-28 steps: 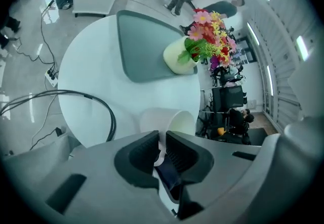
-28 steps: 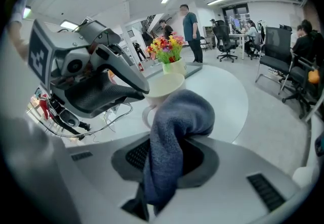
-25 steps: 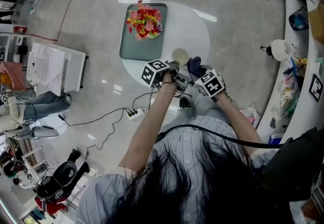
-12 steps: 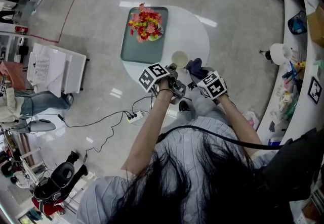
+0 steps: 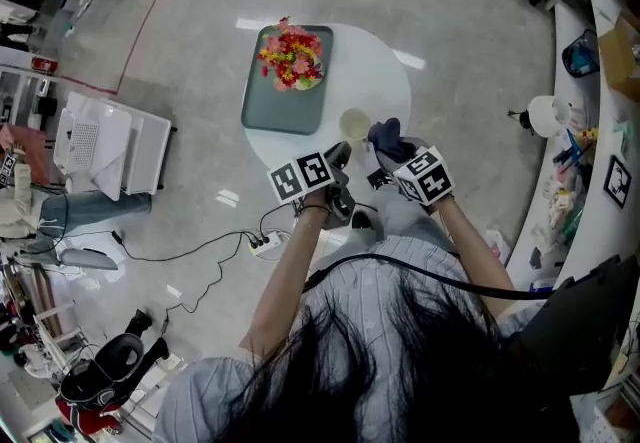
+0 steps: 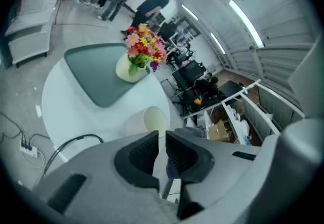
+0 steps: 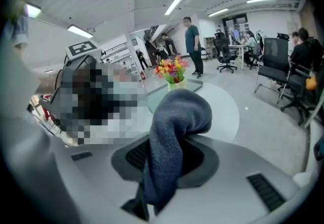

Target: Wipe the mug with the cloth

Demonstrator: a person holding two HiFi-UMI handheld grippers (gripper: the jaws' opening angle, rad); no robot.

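Grips dark blue cloth [image 7: 174, 132] in right gripper [image 5: 392, 163] jaws. Holds left gripper [image 6: 161, 147] jaws clenched, empty, near mug [image 6: 154, 119] on white table [image 5: 380, 81].

Glossy pale-grey polished floor [image 5: 470, 51], thin red tape line [image 5: 145, 26] across it, black cable [image 5: 190, 241] trailing to a white power strip [image 5: 262, 244] beside the round white counter [image 5: 375, 81]; black wheeled office chairs [image 7: 276, 63] beyond, long ceiling strip lights [image 7: 174, 4] overhead.

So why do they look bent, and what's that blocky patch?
Head view: wide lens bends the room; lamp glare on the floor. Left gripper view: dark rounded corners, ceiling lights blown white. Right gripper view: blocks added afterwards to hide a face; cloth sharp.
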